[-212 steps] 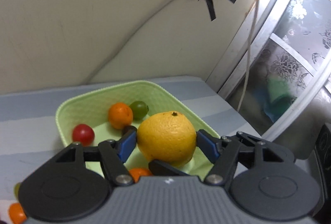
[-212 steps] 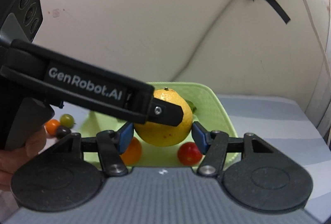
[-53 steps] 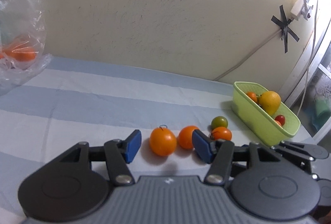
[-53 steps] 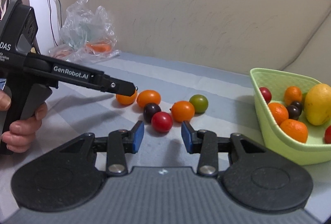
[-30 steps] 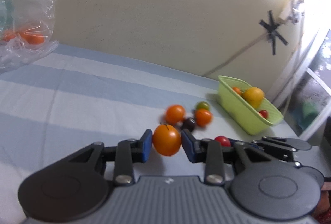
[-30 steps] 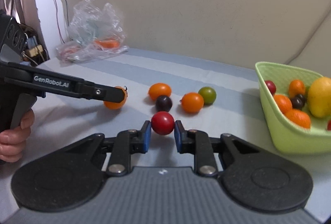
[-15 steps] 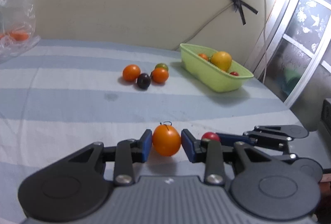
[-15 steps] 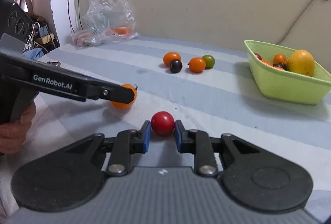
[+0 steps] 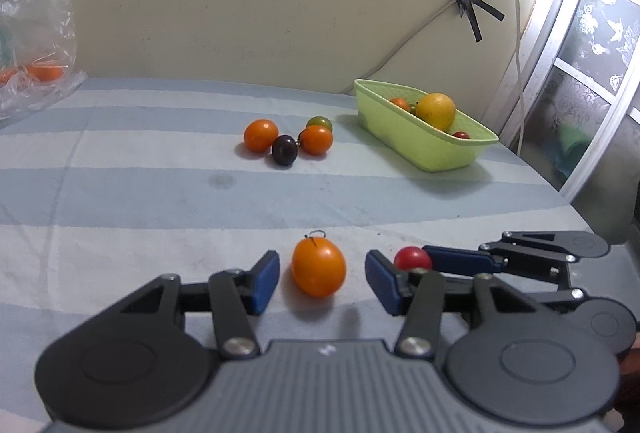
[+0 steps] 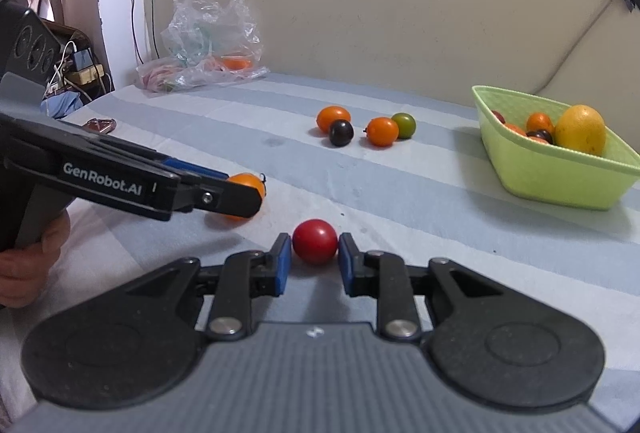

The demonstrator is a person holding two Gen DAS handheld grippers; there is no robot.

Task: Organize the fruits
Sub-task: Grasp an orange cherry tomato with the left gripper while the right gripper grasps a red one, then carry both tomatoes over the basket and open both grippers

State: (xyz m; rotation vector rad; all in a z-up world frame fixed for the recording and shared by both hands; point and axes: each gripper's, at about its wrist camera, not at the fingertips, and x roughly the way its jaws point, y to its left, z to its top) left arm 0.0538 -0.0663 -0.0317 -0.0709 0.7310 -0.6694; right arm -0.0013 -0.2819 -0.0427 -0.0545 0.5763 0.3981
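Note:
My left gripper [image 9: 322, 283] has its jaws opening around an orange tomato [image 9: 319, 267] with a small stem. The tomato rests on the striped cloth, and there is a gap between it and each blue pad. My right gripper [image 10: 315, 255] is shut on a red tomato [image 10: 315, 241], low over the cloth just right of the left one. The same red tomato [image 9: 412, 259] shows in the left wrist view. A light green basket [image 10: 560, 177] stands at the far right, holding a yellow citrus [image 10: 580, 131] and several small tomatoes.
Beyond the grippers, two orange tomatoes [image 9: 261, 135], a dark one [image 9: 284, 149] and a green one [image 9: 319, 122] lie grouped mid-table. A clear plastic bag [image 10: 208, 45] with fruit sits at the far left by the wall. A person's hand [image 10: 32, 265] holds the left gripper's handle.
Both grippers drew back from the fruit group toward the near side of the table, each carrying a tomato. The left jaws have since parted, leaving the orange tomato on the cloth.

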